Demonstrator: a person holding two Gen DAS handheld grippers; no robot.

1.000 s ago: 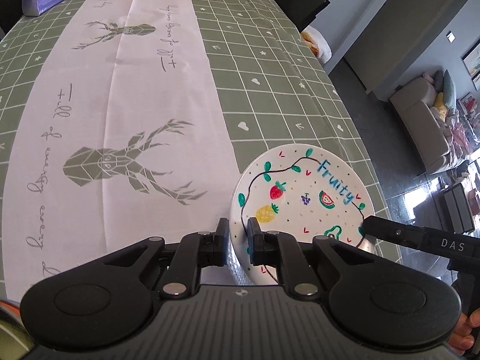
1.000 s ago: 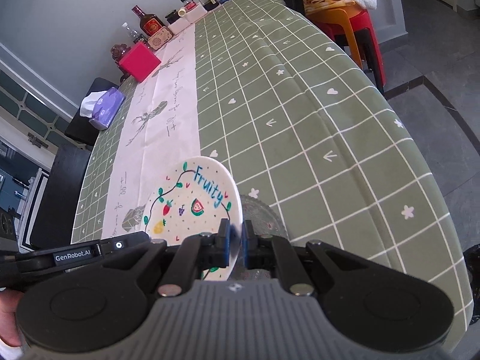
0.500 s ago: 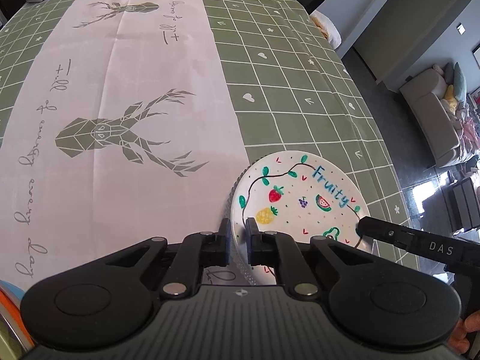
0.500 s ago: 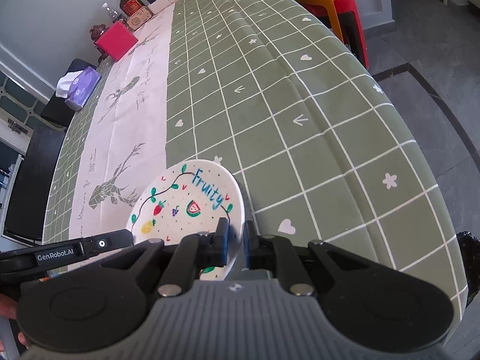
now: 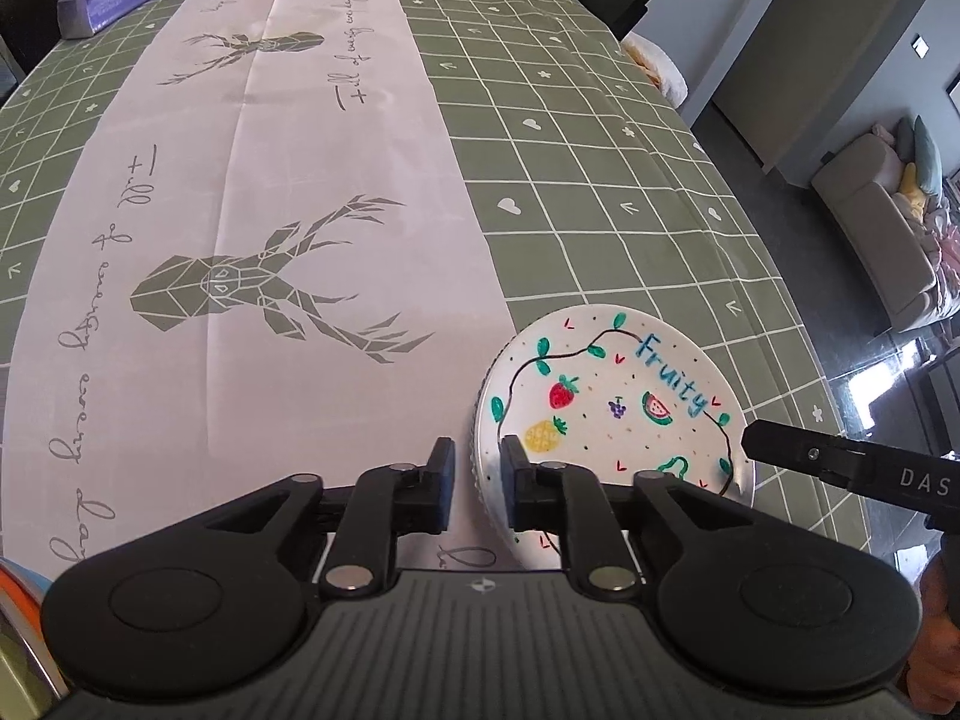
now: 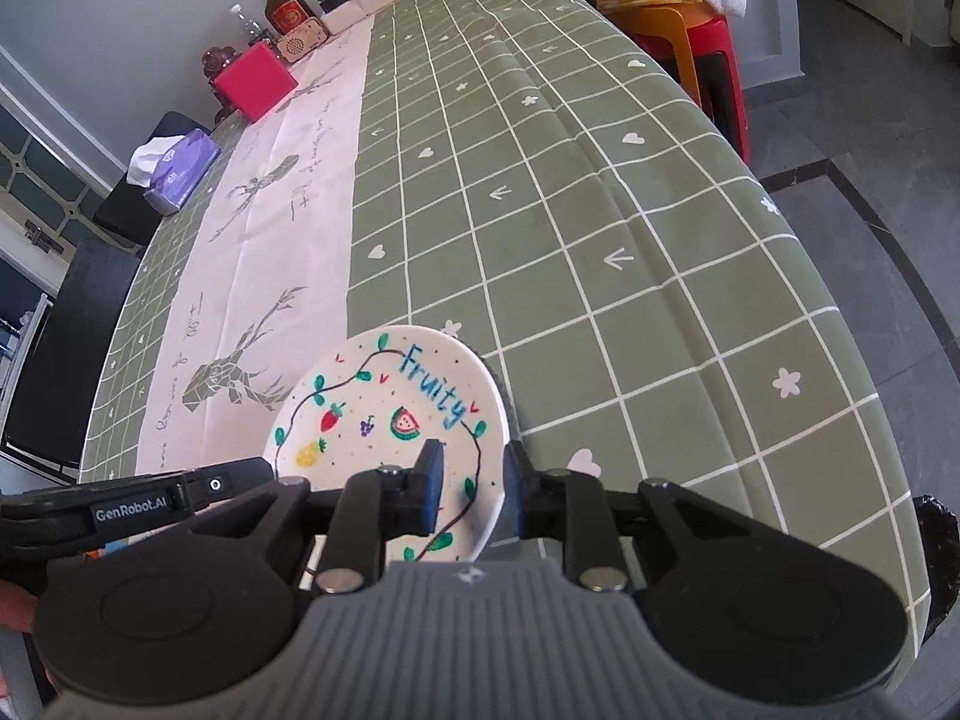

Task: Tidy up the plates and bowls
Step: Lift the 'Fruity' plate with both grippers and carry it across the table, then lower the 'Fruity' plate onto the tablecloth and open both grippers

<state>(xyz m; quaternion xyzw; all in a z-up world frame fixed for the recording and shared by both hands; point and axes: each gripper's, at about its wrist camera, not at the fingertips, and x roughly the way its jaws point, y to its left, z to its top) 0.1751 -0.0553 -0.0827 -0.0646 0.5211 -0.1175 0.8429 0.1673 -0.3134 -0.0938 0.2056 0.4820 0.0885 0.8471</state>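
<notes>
A white plate painted with fruit and the word "Fruity" [image 5: 612, 408] lies near the table's front edge, on a ribbed glass plate [image 5: 475, 450] whose rim shows at its left side. My left gripper [image 5: 477, 477] is open, its jaws astride the plates' left rim. My right gripper [image 6: 468, 480] is open, its jaws astride the painted plate's [image 6: 390, 414] right rim. The glass plate shows as a dark edge [image 6: 510, 414] in the right wrist view. Each gripper appears in the other's view: the right one [image 5: 840, 462], the left one [image 6: 138, 504].
The table carries a green checked cloth [image 5: 600, 192] with a pale deer runner [image 5: 270, 240]. A purple tissue box [image 6: 180, 171], a red box [image 6: 255, 81], bottles and jars [image 6: 288, 9] stand at the far end. Stools [image 6: 690, 42] stand beside the table. Orange plate edges [image 5: 18, 588] show at lower left.
Both grippers have opened: they were shut on the plates' opposite rims, and now the jaws stand apart around them. The plates rest on the table.
</notes>
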